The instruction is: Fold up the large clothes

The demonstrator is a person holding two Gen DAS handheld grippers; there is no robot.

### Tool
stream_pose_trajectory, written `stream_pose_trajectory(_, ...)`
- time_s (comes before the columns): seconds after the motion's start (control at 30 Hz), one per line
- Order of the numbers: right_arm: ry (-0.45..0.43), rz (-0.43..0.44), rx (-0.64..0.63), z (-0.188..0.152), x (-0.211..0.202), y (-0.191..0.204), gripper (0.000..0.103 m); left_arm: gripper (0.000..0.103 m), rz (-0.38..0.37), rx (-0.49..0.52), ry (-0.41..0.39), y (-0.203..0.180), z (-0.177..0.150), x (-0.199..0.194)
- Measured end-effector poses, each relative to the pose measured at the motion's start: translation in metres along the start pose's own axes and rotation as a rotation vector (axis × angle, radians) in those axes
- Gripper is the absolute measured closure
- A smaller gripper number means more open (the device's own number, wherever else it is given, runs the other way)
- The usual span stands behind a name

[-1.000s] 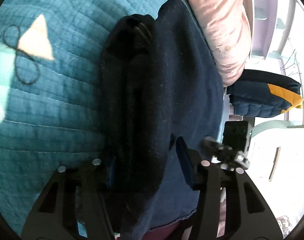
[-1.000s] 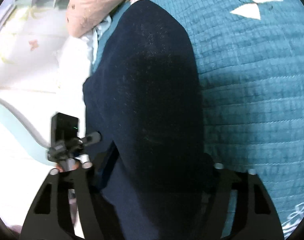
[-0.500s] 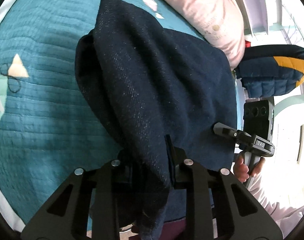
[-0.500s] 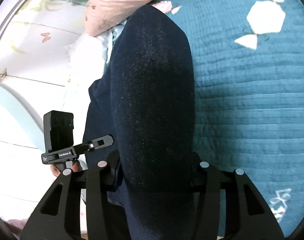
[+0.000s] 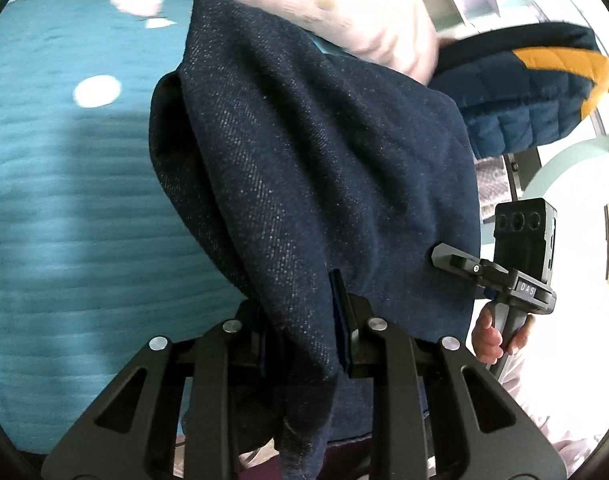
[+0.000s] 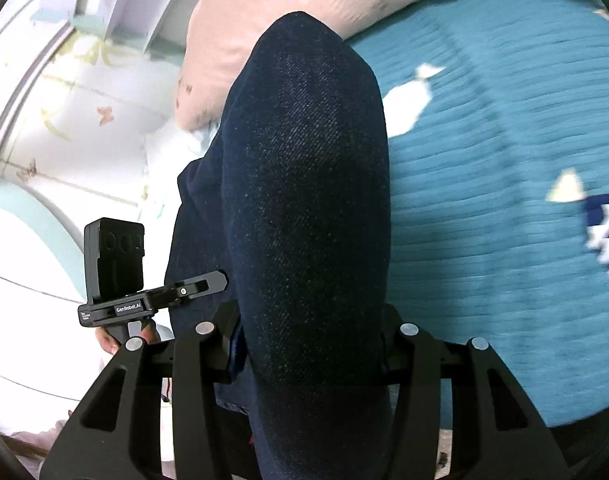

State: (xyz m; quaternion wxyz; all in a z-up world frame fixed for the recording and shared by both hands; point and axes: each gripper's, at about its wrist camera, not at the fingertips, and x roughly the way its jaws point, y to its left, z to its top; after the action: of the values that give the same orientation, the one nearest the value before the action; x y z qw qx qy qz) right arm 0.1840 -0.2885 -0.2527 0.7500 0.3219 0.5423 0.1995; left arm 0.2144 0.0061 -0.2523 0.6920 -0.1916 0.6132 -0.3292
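Two tools, one garment: both of yours are clamped on the same dark denim garment [image 5: 304,168], a fold of it bunched between each pair of pads.
Left tool [image 5: 304,332]: jaws have just been closing, and now they pinch a thinner gathered edge of the cloth.
Right tool [image 6: 310,344]: also just been closing, gripping a much thicker roll of denim.
What changed: a second ago the fabric lay flat on the teal bed quilt [image 5: 64,208]; now it hangs up off it, draped from both grips.
What that means: looks like you're mid-lift, carrying the near end over for a fold. Nothing's folded neatly yet, I'd say.
Left view only: a navy and orange cushion [image 5: 536,92] past the pink pillow [image 5: 344,12], plus your hand on the other tool's handle.
Right view only: the pale wall with butterfly prints [image 6: 104,116], and a navy-white patch on the quilt.
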Motion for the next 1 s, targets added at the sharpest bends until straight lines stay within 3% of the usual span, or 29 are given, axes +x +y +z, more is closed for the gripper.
stream_pose_trajectory(0.2, -0.067, -0.047, 0.030, 0.007, -0.082, -0.052, 0.059, 0.079, -0.018, 0.057, 0.039, -0.077, 0.022, 0.066)
stream_pose_trajectory(0.43, -0.107, -0.155, 0.043, 0.042, -0.169, -0.121, 0.058, 0.079, -0.067, 0.080, 0.070, -0.161, 0.057, 0.161)
stream_pose_trajectory(0.67, -0.139, -0.259, 0.066, 0.078, -0.219, -0.200, 0.055, 0.079, -0.093, 0.035, 0.095, -0.199, 0.079, 0.242)
stream_pose_trajectory(0.73, -0.143, -0.292, 0.121, 0.080, -0.221, -0.237, 0.052, 0.072, -0.034, 0.037, 0.092, -0.202, 0.083, 0.273)
stream_pose_trajectory(0.8, -0.112, -0.347, 0.166, 0.073, -0.209, -0.276, 0.051, 0.072, 0.099, 0.040, 0.086, -0.195, 0.084, 0.309)
stream_pose_trajectory(0.83, -0.090, -0.382, 0.200, 0.074, -0.200, -0.293, 0.046, 0.063, 0.208, 0.059, 0.104, -0.189, 0.082, 0.330)
stream_pose_trajectory(0.9, -0.047, -0.491, 0.294, 0.067, -0.177, -0.335, 0.034, 0.054, 0.235, 0.083, 0.098, -0.184, 0.075, 0.343)
stream_pose_trajectory(1.0, -0.125, -0.404, 0.314, 0.052, -0.190, -0.345, 0.033, 0.048, 0.282, 0.147, 0.077, -0.191, 0.070, 0.331)
